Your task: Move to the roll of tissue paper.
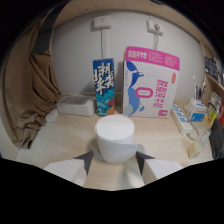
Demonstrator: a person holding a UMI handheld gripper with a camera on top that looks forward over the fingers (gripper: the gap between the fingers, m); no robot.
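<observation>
The claw (114, 161) is hanging low over the pale wooden desk (60, 142), its two fingers (86, 161) spread wide apart. The roll of tissue paper (115, 138) is standing upright on the desk between the fingertips, its lower part sitting in the gap with space showing at either side, so the fingers are flanking it rather than pinching it.

Beyond the roll, toward the desk's back edge, a tall blue carton (104, 86) with white lettering is standing upright. Just beside it to the right, a larger white and pink box (151, 83) printed with a blue bird figure is leaning against the white wall (80, 55). To the left of the blue carton, a clear plastic container (75, 105) is lying near the back edge. A brown curtain (35, 85) is hanging down at the desk's left side. Along the right edge, a white power strip (181, 120) is lying on the desk, with a small blue and white box (196, 111) and other small items crowding behind it, too indistinct to name. Two white wall sockets (101, 23) are sitting high on the wall, cords dropping from them.
</observation>
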